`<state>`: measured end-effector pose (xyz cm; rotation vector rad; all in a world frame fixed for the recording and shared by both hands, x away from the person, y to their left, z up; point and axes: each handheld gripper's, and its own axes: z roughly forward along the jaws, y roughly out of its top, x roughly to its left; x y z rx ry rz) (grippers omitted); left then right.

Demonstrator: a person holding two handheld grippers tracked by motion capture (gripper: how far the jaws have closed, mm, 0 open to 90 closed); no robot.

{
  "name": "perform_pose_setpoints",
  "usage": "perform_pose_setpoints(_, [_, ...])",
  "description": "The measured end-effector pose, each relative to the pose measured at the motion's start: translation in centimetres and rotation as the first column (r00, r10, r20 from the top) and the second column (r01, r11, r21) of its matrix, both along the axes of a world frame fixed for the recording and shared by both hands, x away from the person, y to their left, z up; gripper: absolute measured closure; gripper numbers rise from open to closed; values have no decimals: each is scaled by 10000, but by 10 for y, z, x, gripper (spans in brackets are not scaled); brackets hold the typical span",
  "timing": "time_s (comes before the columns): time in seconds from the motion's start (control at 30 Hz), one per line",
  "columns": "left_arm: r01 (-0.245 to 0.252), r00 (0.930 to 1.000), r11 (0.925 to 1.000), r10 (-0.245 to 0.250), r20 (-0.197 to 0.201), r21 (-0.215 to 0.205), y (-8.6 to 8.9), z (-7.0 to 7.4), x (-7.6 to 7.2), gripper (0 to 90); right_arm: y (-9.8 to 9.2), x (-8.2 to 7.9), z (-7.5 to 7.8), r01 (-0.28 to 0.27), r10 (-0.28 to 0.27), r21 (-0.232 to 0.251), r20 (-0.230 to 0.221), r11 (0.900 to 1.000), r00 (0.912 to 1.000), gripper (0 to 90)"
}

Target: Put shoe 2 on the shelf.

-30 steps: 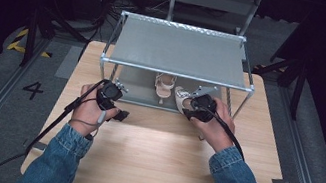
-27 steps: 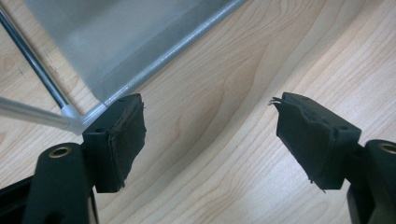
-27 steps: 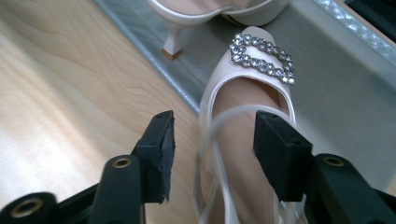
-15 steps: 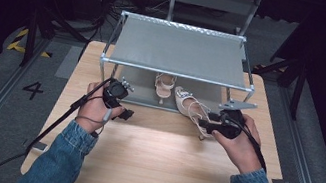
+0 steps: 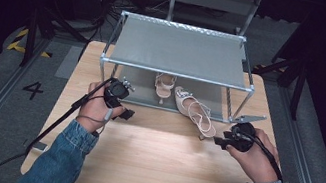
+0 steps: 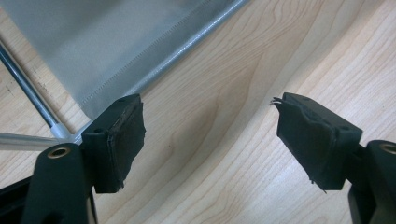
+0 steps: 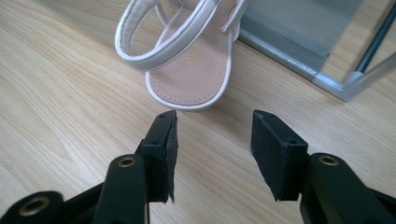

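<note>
- The right gripper sits just off the heel end of the sandal, jaws apart and empty.
- That sandal lies half out from under the shoe rack, toe beneath it.
- The left gripper, near the rack's front left leg, is open and empty.
- Risk: closing on the loose ankle strap alone could let the sandal swing and snag the rack's front rail.

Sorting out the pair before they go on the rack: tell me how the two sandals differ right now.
The right sandal lies slanted with its heel end out on the bare table; the left sandal sits straight, tucked under the rack. The right sandal lies just ahead of the right gripper, whose open jaws point at its heel; the left sandal has no gripper near. Both are pale pink with straps.
</note>
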<state>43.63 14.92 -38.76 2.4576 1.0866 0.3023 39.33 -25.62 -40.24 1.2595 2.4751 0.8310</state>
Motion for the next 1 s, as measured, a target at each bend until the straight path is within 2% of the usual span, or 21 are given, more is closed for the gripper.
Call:
perform_pose_setpoints(0.17, [29,10000,9999,-29,-7,108,1,0,0,240,2,7,-15,-49,66,398,-417,9992,9991,506])
perform_pose_setpoints(0.2, [-5,10000,9998,6,-25,191,1,0,0,240,2,7,-18,-86,101,419,-371,9991,9993,505])
perform_pose_setpoints(0.33, [-77,9999,9997,79,-85,228,3,-1,-1,240,9,12,-33,-284,293,164,-548,9995,9981,508])
perform_pose_setpoints(0.5, [-130,9998,9996,133,-112,231,5,-1,-2,240,14,16,-43,-493,495,69,-406,9988,9979,536])
perform_pose_setpoints(0.57, [-113,9999,9996,115,-59,250,5,-2,-3,239,18,18,-49,-550,553,98,-366,9984,9978,577])
perform_pose_setpoints(0.7, [-105,9999,9996,109,-133,254,6,-3,-4,239,19,20,-51,-592,594,124,-177,9982,9981,584])
perform_pose_setpoints(0.83, [-210,9997,9994,213,-134,271,8,-3,-4,239,22,21,-51,-740,737,559,79,9957,9973,649])
perform_pose_setpoints(1.0, [-180,9997,9994,185,-155,285,9,-4,-4,239,24,23,-55,-916,906,561,190,9942,9957,671])
